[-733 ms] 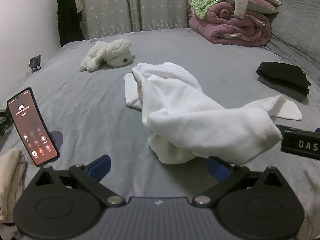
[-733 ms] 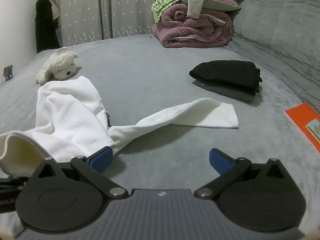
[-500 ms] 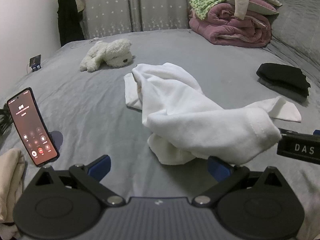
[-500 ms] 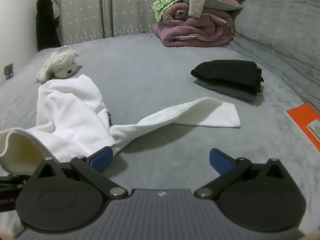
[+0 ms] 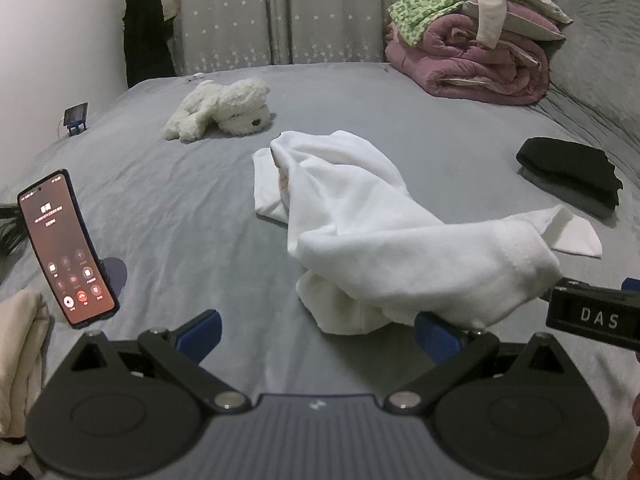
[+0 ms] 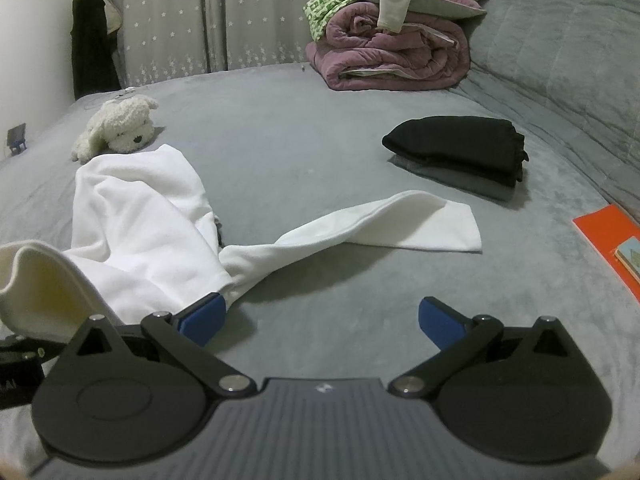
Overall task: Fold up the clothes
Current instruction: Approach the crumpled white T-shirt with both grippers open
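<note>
Left wrist view: the grey bed carries the white sweatshirt, bunched in a heap near the middle, well apart from the folded black garment on the right. In the right wrist view, 1 sleeve trails out flat toward that black stack. Both tools are released — the left gripper and the right gripper each show 2 blue pads spread wide with nothing between them.

Judged step: spreading the sweatshirt flat before any fold.

- Take the hem band, the thick edge nearest the left gripper; its right pad sits just beside the cloth.
- Pinch 1 layer only — the heap likely hides doubled fabric.
- Draw both grips apart low over the bed, so the body flattens without dragging toward the phone propped at left.
</note>
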`<state>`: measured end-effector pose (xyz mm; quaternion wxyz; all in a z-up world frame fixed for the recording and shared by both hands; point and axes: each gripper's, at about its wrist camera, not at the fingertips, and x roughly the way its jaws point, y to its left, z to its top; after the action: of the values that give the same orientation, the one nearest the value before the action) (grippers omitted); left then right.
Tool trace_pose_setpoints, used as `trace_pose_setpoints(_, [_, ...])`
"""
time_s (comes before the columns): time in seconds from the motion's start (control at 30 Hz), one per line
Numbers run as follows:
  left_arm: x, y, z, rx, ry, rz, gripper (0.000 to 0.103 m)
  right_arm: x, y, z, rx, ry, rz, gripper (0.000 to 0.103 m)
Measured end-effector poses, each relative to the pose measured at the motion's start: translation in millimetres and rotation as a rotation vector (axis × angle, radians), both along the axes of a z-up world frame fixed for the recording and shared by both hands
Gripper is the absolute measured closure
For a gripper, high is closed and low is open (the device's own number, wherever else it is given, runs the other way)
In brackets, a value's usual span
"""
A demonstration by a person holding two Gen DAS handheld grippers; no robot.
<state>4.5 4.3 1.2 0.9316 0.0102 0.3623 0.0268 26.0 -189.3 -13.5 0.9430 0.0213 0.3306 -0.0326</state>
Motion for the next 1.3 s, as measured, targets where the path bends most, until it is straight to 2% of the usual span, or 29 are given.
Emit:
trace_pose_setpoints(0.57, [6.0, 6.7, 3.9, -0.008, -0.001, 0.027, 0.000, 0.8, -0.8, 0.4, 0.007, 0.004, 0.000, 0.000])
trace_pose_setpoints(0.67, [4.9, 7.5, 5.6, -0.009, -0.016, 0.020, 0.000, 1.2, -1.1, 0.5, 0.010, 0.005, -0.002, 0.000])
trace_pose_setpoints(0.8, [2.5, 16.6, 10.0, -0.055, -0.045, 0.016, 0.000, 5.0, -2.6, -0.8, 0.025, 0.010, -0.012, 0.000])
trace_pose_setpoints(1.1, [2.9, 40.7, 21.3, -0.105, -0.139, 0.064, 0.000, 13.7, -5.8, -3.7, 0.059, 0.019, -0.033, 0.000])
trace_pose_setpoints(1.2, [5.5, 49.9, 27.6, -0.119, -0.173, 0.076, 0.000, 20.0, -9.4, -8.1, 0.103, 0.026, -0.039, 0.000])
trace_pose_setpoints(1.3, [12.5, 57.3, 24.6, -0.147, -0.171, 0.079, 0.000, 26.9, -13.5, -13.0, 0.152, 0.034, -0.045, 0.000])
